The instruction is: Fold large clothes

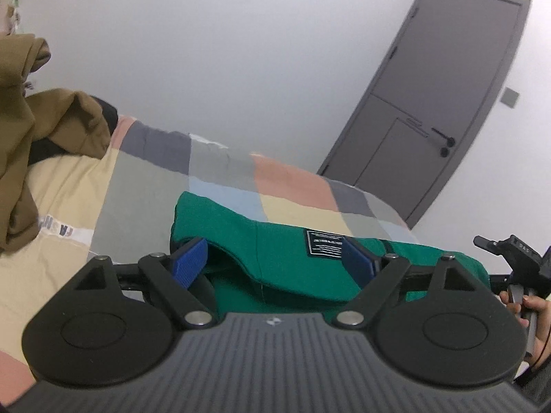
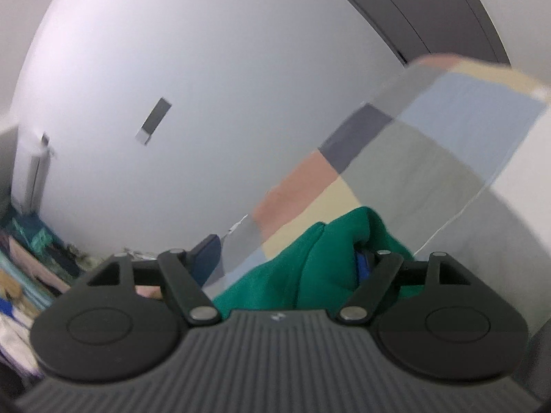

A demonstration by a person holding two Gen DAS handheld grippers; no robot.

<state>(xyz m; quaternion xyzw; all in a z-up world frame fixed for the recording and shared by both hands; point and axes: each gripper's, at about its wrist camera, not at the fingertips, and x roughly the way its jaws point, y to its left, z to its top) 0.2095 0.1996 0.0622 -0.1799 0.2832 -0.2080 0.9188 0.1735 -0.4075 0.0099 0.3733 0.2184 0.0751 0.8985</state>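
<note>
Both my left gripper (image 1: 275, 261) and right gripper (image 2: 289, 261) gape wide, holding nothing; the folded green garment (image 1: 286, 258) lies on the bed (image 1: 144, 192). Snagging it while withdrawing could undo the fold.

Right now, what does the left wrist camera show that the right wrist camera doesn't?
Only the left wrist view shows the brown garment heaped on the bed, the grey door, the black label on the green garment, and the person's hand on the other gripper. Only the right wrist view shows the clutter along the wall. Both show the green garment on the patchwork bedspread between open jaws.
</note>
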